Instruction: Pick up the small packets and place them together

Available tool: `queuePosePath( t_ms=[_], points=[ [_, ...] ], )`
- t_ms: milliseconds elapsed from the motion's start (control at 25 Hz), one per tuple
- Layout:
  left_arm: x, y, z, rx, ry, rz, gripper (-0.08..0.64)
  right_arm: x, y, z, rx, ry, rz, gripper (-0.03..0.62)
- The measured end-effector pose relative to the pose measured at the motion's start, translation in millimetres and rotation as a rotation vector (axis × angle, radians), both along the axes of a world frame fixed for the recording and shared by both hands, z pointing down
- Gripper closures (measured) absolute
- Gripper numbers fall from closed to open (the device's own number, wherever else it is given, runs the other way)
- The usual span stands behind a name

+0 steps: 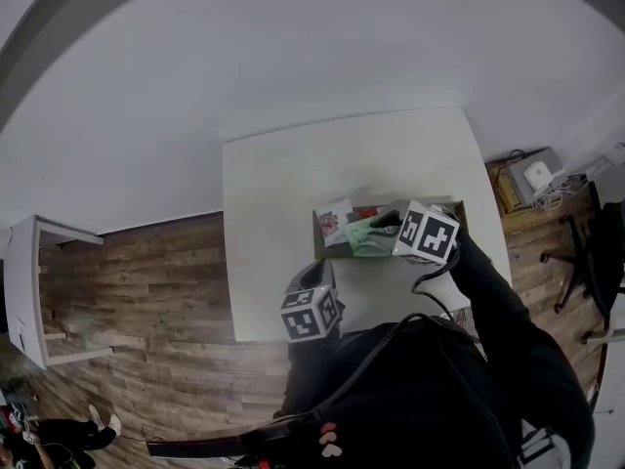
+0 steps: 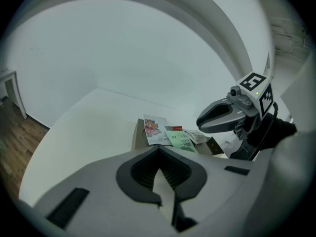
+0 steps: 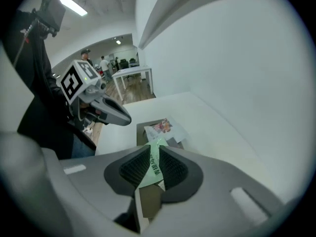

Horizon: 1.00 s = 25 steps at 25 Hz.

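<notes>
The right gripper [image 3: 152, 149] has its fingers slightly apart, with a green packet [image 3: 154, 166] between them, not visibly squeezed, over a shallow cardboard box [image 3: 142, 131]. A flower-printed packet [image 3: 163, 127] leans on the box rim at 1 o'clock from the fingertips. The left gripper [image 2: 160, 149] has its fingers closed together and empty above the white tabletop [image 1: 312, 164], with the box at its 1 o'clock.
</notes>
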<state>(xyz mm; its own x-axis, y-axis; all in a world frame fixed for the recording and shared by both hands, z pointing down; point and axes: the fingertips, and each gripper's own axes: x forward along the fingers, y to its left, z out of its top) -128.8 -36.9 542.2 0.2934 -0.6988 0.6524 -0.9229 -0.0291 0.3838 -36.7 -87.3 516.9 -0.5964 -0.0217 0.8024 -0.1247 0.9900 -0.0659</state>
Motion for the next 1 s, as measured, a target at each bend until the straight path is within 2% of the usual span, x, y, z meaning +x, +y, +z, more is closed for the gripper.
queuePosePath(
  t_ms=[120,280,440,520,680,880,1000],
  points=[
    [-2,-7,-17,0.029,0.01,-0.004,0.56,16,-22,-43,0.056,-0.169,0.145,0.537],
    [-1,-24,-52,0.112,0.01,0.008,0.561,41,-44,-107,0.118,-0.43,0.327,0.537],
    [11,-42,-89,0.201,0.009,0.04,0.56,64,-49,-167,0.157,-0.715,0.443,0.538],
    [18,-49,-105,0.242,0.007,0.058,0.56,74,-48,-188,0.176,-0.809,0.485,0.543],
    [27,-65,-127,0.302,-0.013,0.094,0.561,84,-45,-211,0.297,-0.864,0.558,0.591],
    [45,-92,-156,0.396,-0.048,0.126,0.561,94,-49,-220,0.397,-0.885,0.627,0.592],
    [54,-100,-181,0.479,-0.06,0.126,0.561,97,-49,-223,0.446,-0.858,0.674,0.592]
  ],
)
